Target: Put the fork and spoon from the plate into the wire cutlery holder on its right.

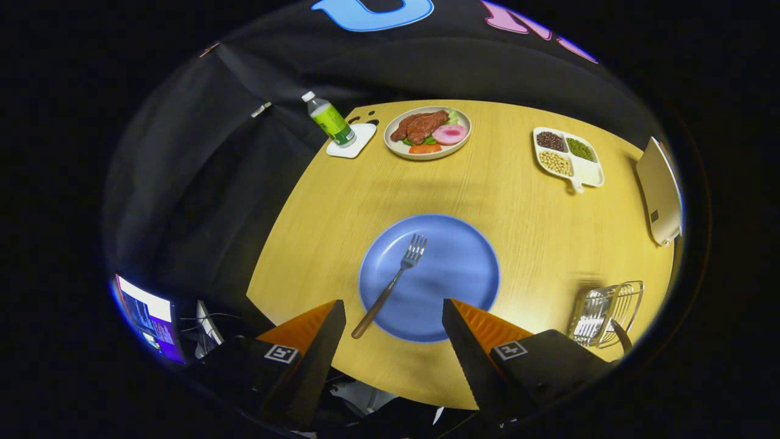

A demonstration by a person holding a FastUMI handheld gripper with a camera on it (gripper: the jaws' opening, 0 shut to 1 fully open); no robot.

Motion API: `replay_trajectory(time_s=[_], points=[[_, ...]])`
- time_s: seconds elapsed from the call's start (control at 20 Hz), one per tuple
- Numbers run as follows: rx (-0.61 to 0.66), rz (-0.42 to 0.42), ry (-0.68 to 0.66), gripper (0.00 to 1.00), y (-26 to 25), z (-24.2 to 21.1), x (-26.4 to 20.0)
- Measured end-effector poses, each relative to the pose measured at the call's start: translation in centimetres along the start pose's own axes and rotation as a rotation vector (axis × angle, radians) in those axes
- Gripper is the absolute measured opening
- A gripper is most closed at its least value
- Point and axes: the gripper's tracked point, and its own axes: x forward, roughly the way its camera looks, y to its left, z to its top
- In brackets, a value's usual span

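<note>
A blue plate (451, 268) lies on the round wooden table (341, 207), just ahead of my fingers. A fork (393, 281) with a brown wooden handle rests on the plate, tines pointing away, its handle end overhanging the near left rim close to my left finger. To the right of the plate stands the wire cutlery holder (606, 312); a dark handle leans out of its near side. My gripper (393, 308) hovers above the table's near edge, open, with nothing between its fingers.
At the table's far side sit a plate of food (428, 132), a green-labelled bottle (329, 120) on a white coaster, and a white divided dish of beans (568, 157). A tan flat object (659, 190) stands at the far right edge. A lit screen (147, 317) glows below left.
</note>
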Motion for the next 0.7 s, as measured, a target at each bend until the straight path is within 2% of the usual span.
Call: replay_trajectory(time_s=[0.4, 0.7], points=[[0.012, -0.069, 0.072, 1.00, 0.0, -1.6, 7.0], [0.058, -0.101, 0.132, 0.96, -0.2, -3.8, 9.9]])
